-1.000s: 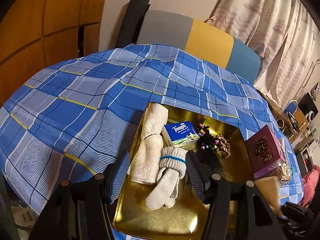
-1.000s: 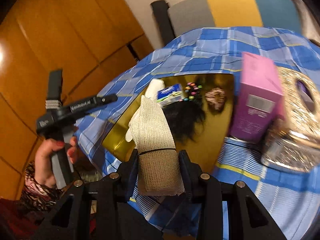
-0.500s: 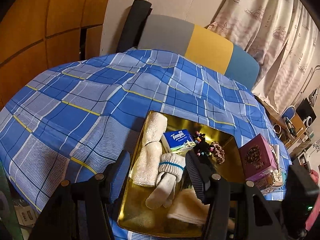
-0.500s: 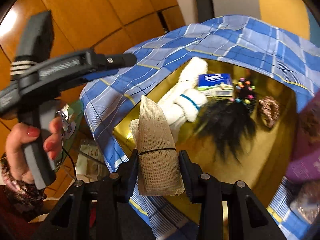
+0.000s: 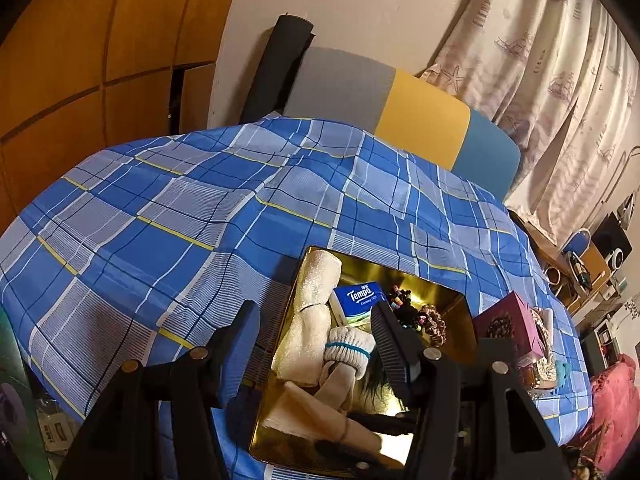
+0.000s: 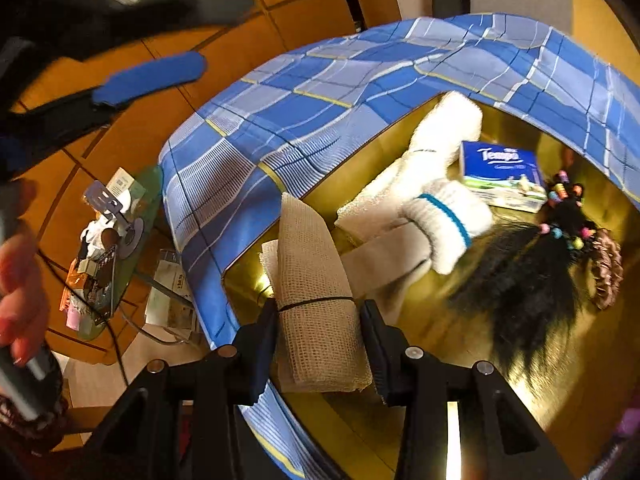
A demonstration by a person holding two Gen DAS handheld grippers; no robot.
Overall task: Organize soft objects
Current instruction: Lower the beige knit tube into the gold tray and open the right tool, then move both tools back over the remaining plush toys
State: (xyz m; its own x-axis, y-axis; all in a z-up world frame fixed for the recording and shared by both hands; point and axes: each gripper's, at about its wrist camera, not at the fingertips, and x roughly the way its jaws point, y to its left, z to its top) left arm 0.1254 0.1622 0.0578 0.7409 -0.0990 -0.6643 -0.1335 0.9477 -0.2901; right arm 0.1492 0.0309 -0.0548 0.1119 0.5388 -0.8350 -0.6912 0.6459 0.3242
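Two views. Left wrist: the left gripper [image 5: 316, 312] is held open and empty above the gold tray's [image 5: 452, 300] near edge, where the beige roll [image 5: 320, 420] is seen. Right wrist: the beige roll [image 6: 316, 264] is clamped in the right gripper [image 6: 320, 312], long axis along the fingers, over the gold tray's [image 6: 520, 380] near corner.

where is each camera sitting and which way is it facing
Left wrist: on the left tongs, looking down over the checked bedcover and gold tray; its open fingers show.
Right wrist: on the right tongs, which have just been opening around a gauze roll; a hand shows.
Both see tray, tissue pack, sock.
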